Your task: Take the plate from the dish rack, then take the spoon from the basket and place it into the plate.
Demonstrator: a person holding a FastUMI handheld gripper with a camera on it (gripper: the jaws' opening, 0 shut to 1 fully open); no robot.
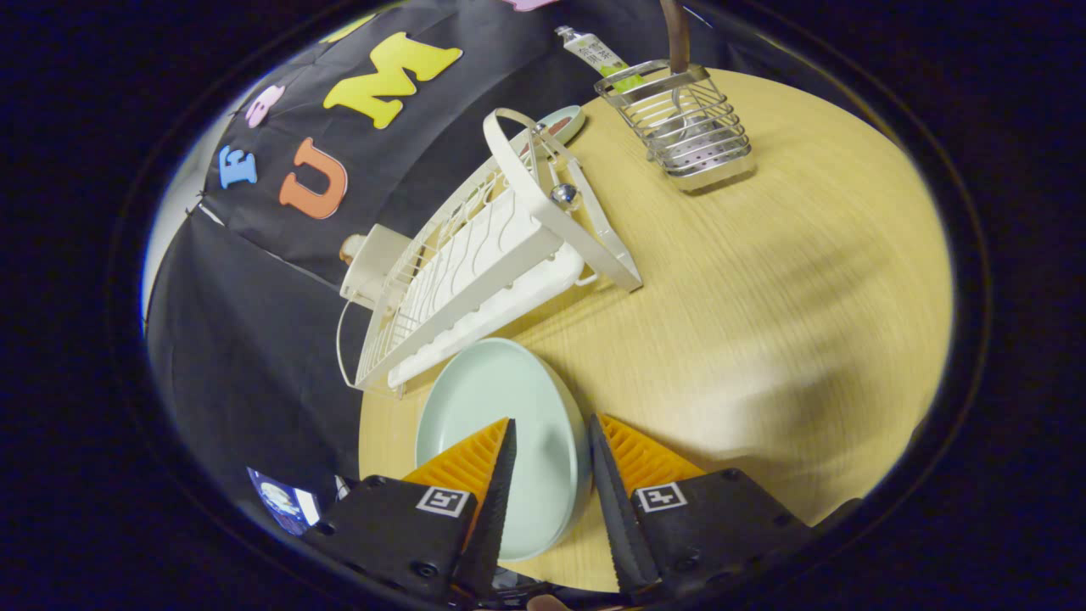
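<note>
Gripper view: the gripper [551, 433] is seen parted to a moderate gap, with the right rim of the plate [509, 416] lying between the fingers. Whether both fingers press on that rim cannot be told, so a firm hold is not confirmed. The plate, a pale green round dish with a raised rim, smooth and bare, lies just in front of the dish rack [484, 263], apparently on or just above the table [764, 280]; contact cannot be judged. It is judged to be out of the rack already, so the first step appears near done. Beyond the plate the white wire rack stands empty. Farther off, behind the rack, the metal basket [687, 127] holds the spoon [676, 38] upright by its handle, untouched.
</note>
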